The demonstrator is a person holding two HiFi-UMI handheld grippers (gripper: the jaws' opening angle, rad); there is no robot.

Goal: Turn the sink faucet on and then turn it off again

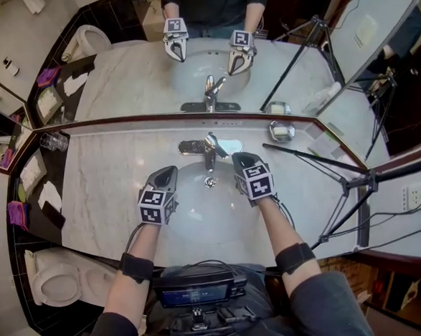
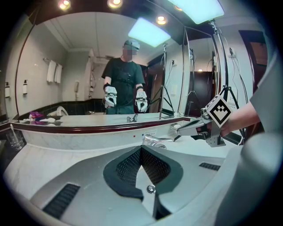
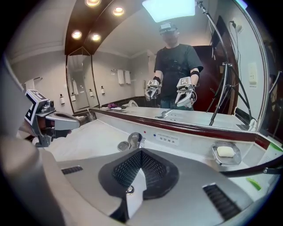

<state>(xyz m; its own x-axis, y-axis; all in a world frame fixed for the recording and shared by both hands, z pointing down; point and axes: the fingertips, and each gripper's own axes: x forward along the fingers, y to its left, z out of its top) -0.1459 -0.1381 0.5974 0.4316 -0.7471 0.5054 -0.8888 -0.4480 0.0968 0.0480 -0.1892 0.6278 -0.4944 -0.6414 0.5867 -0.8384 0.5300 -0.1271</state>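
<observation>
Chrome faucet (image 1: 209, 149) sits at the back rim of the sink basin (image 1: 192, 223). Right gripper (image 1: 235, 158) just right of faucet, jaws closed, empty. Left gripper (image 1: 168, 172) front-left of faucet, jaws closed, empty.

The label (image 3: 168, 139) below the mirror reads "非饮用水".

The marble counter (image 1: 108, 185) carries the faucet (image 1: 208, 148) behind the basin (image 1: 193, 216), a soap dish (image 1: 281, 131) to its right.
</observation>
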